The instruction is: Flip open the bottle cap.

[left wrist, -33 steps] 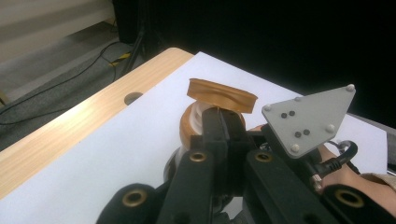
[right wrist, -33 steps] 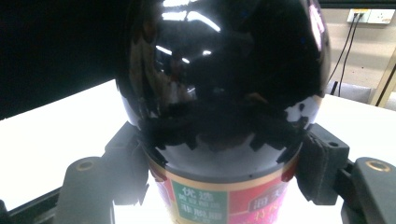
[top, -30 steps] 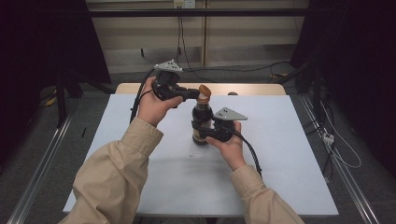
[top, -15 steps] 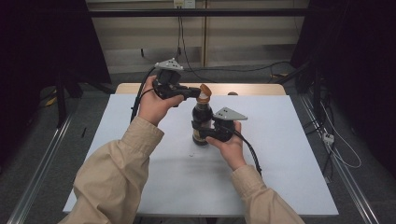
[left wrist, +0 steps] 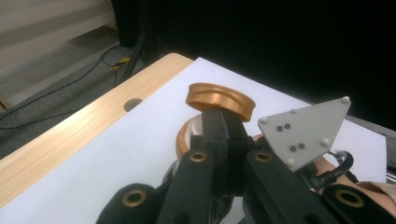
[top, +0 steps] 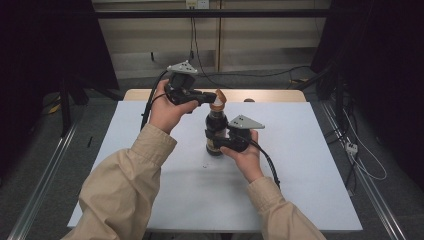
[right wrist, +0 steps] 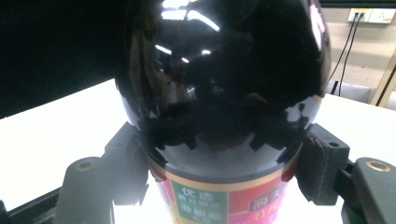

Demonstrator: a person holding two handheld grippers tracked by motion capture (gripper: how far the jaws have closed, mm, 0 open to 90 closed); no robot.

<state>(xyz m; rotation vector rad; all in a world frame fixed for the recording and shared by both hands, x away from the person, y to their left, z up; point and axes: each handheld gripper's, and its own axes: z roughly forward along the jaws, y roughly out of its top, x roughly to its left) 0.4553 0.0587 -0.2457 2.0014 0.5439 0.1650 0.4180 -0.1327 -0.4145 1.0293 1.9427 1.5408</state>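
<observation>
A dark glossy bottle [top: 216, 131] with a red and green label stands upright near the middle of the white table [top: 300, 165]. My right gripper [top: 221, 143] is shut on its lower body from the near right; in the right gripper view the bottle [right wrist: 224, 84] sits between the pads [right wrist: 320, 163]. A gold cap [top: 218, 101] is tilted up above the bottle's neck. My left gripper [top: 210, 100] comes in from the left and is shut on the cap's [left wrist: 219, 100] edge. Below it shows the orange neck ring [left wrist: 183, 140].
A wooden strip [top: 270, 95] with a small hole [top: 248, 100] runs along the table's far edge. Cables lie on the floor behind. Metal rails [top: 45, 175] flank the table on both sides. White surface lies open left and right of the bottle.
</observation>
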